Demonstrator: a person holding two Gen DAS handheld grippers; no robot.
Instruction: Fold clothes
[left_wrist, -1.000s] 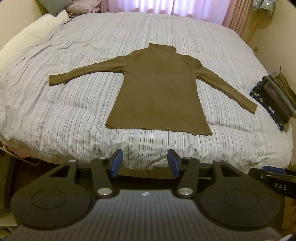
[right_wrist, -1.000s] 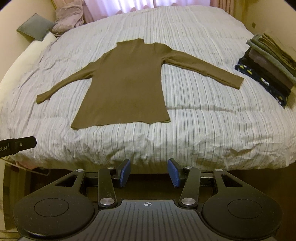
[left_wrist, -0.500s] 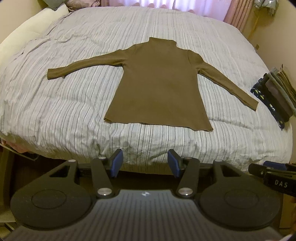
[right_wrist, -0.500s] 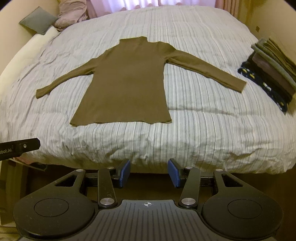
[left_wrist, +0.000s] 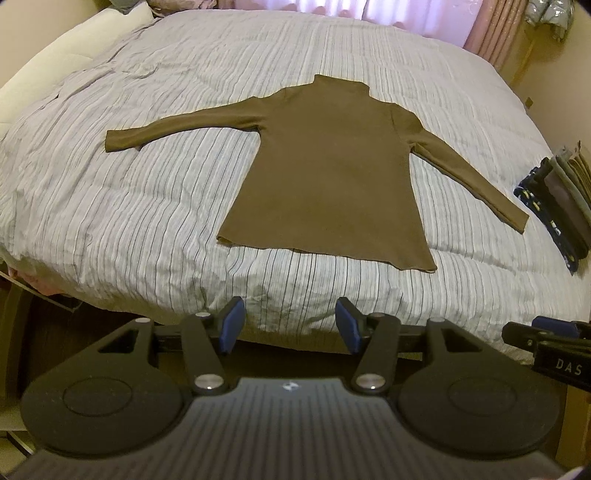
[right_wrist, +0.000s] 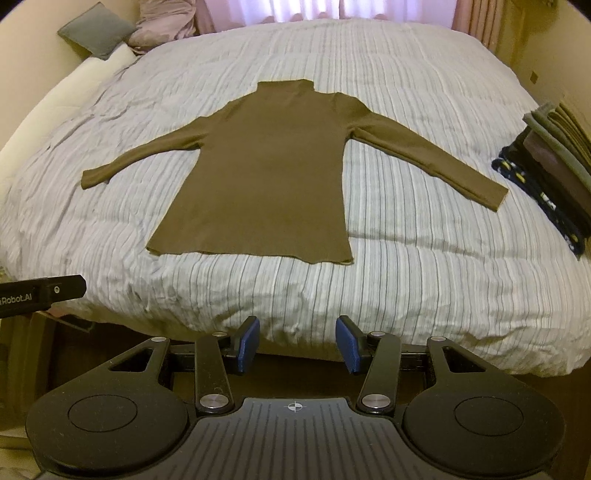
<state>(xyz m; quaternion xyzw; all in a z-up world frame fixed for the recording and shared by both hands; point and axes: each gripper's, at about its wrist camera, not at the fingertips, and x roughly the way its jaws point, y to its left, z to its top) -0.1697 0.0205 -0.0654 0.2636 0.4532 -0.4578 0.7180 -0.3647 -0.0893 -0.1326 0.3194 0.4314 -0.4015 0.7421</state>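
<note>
An olive-brown long-sleeved turtleneck (left_wrist: 328, 173) lies flat on the striped bed cover, sleeves spread to both sides, hem toward me. It also shows in the right wrist view (right_wrist: 266, 177). My left gripper (left_wrist: 290, 328) is open and empty, held off the bed's near edge below the hem. My right gripper (right_wrist: 297, 343) is open and empty, also off the near edge. Each gripper's body shows at the side of the other's view: the right one (left_wrist: 550, 350), the left one (right_wrist: 40, 295).
A stack of folded clothes (right_wrist: 550, 173) sits at the bed's right edge, also in the left wrist view (left_wrist: 557, 199). Pillows (right_wrist: 110, 33) lie at the far left corner. A white bolster (left_wrist: 70, 62) runs along the left side. Curtains hang behind the bed.
Both grippers have moved a little forward and up toward the bed, so the turtleneck sits lower and larger in both views. The jaws stay open. The garment has not moved.
</note>
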